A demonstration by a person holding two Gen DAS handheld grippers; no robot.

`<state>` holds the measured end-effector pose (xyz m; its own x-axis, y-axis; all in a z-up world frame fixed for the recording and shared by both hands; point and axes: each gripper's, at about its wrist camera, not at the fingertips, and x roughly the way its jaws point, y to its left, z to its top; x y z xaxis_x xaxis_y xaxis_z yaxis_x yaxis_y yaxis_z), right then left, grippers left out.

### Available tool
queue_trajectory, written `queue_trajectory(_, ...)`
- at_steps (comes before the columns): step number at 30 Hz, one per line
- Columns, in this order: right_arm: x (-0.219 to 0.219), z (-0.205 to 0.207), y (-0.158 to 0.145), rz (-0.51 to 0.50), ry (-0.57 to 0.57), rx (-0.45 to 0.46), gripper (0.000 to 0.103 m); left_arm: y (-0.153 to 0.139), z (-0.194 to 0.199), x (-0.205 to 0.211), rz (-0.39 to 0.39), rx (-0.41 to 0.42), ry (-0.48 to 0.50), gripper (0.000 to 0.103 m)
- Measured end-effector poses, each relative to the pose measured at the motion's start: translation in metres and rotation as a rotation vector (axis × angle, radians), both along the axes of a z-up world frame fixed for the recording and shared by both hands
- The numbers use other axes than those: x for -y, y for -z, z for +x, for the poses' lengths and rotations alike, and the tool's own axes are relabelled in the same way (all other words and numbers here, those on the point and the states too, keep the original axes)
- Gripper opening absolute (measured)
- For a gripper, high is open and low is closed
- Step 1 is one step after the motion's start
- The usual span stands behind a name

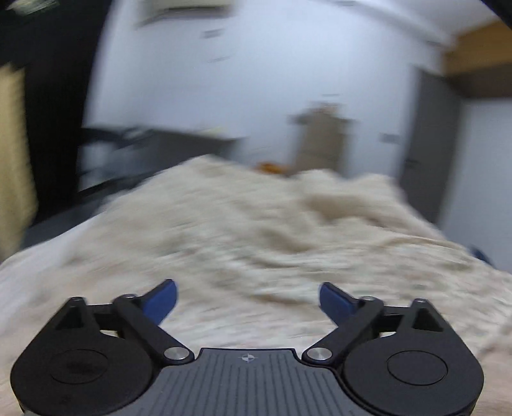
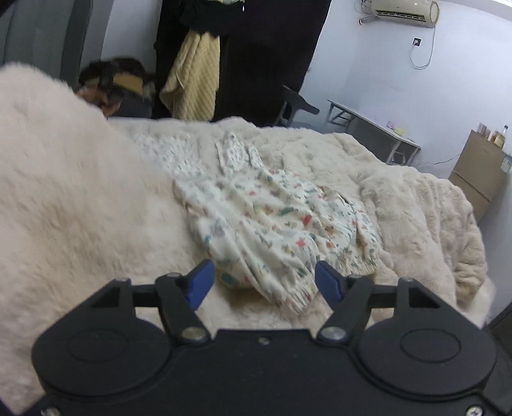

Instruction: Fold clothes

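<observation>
— Left tongs (image 1: 248, 297) hang spread apart over bare fluffy blanket (image 1: 256, 230), gripping nothing. That view is blurred; no garment shows in it.

— Right tongs (image 2: 264, 281) are apart too, empty. Their view shows what the left lacks: the printed top (image 2: 272, 220) lying crumpled on the blanket just ahead, a ribbed cuff (image 2: 299, 296) between the tips.

— Looks light and floppy to me. It will sag; I'd pinch that cuff or the hem.

Pale walls (image 2: 368, 80); air conditioner (image 2: 404, 12) mounted high; folding table (image 2: 371, 123); cardboard box (image 2: 478, 169); dark curtain (image 2: 272, 48).
</observation>
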<state>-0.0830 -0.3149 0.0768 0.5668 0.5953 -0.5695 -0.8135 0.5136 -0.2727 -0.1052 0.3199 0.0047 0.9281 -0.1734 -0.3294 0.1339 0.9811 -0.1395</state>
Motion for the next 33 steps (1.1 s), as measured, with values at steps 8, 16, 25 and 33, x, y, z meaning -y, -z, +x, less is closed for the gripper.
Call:
queue_trajectory(8, -0.017, 0.017, 0.029, -0.075, 0.04, 0.053, 0.068, 0.04, 0.009, 0.165, 0.428, -0.02, 0.488, 0.096)
queue_trajectory(16, -0.042, 0.007, 0.05, -0.169, -0.03, 0.227, 0.052, 0.056, 0.014, 0.23, 0.48, 0.155, 0.501, 0.02)
queue_trajectory(25, -0.037, -0.014, 0.015, -0.269, -0.096, 0.286, 0.003, -0.008, 0.042, 0.222, 0.314, 0.169, 0.579, 0.002)
queue_trajectory(33, -0.049, -0.052, 0.002, -0.307, -0.25, 0.14, 0.039, -0.041, 0.029, 0.2, 0.163, 0.089, 0.794, 0.075)
